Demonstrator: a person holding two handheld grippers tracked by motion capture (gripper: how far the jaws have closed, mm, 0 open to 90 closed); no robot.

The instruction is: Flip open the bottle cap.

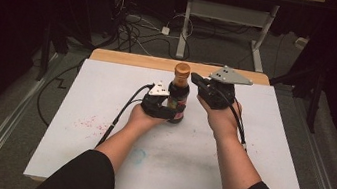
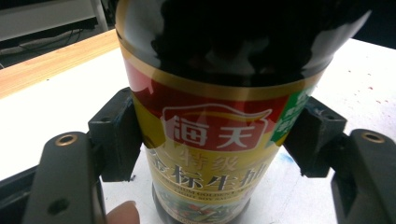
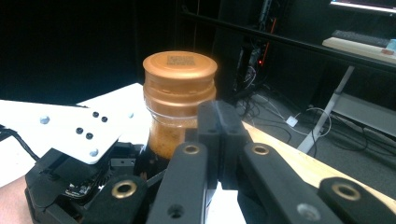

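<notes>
High view: a dark sauce bottle [image 1: 178,96] with a copper-coloured cap [image 1: 182,69] is seen standing upright on the white desk [image 1: 102,115], toward the far middle, near the bare wooden edge [image 1: 126,58]; the left gripper [image 1: 167,105] is held against the bottle's lower body, its jaws closed around the labelled part; the right gripper [image 1: 198,80] is held just to the right of the bottle at neck height, raised above the desk, with its grey three-cornered plate [image 1: 230,76] on top; faint red specks [image 1: 87,123] are marked on the desk at the left, and a bluish smudge [image 1: 137,154] nearer the person.

Left gripper view: the bottle [image 2: 224,116] is gripped between the two black jaws, one pad pressed on each side of the red, yellow and green label [image 2: 215,140]; a fingertip [image 2: 122,213] is noted at the bottom edge.

Right gripper view: the right gripper [image 3: 219,126] is recorded with its jaws pressed together, nothing between them, just in front of the bottle neck; whether the neck is touched cannot be told; the cap [image 3: 180,70] rises above the jaw tips; the left gripper's white plate [image 3: 70,130] is seen lower left; a table frame [image 3: 327,116] and cables [image 3: 280,112] lie on the floor beyond.
</notes>
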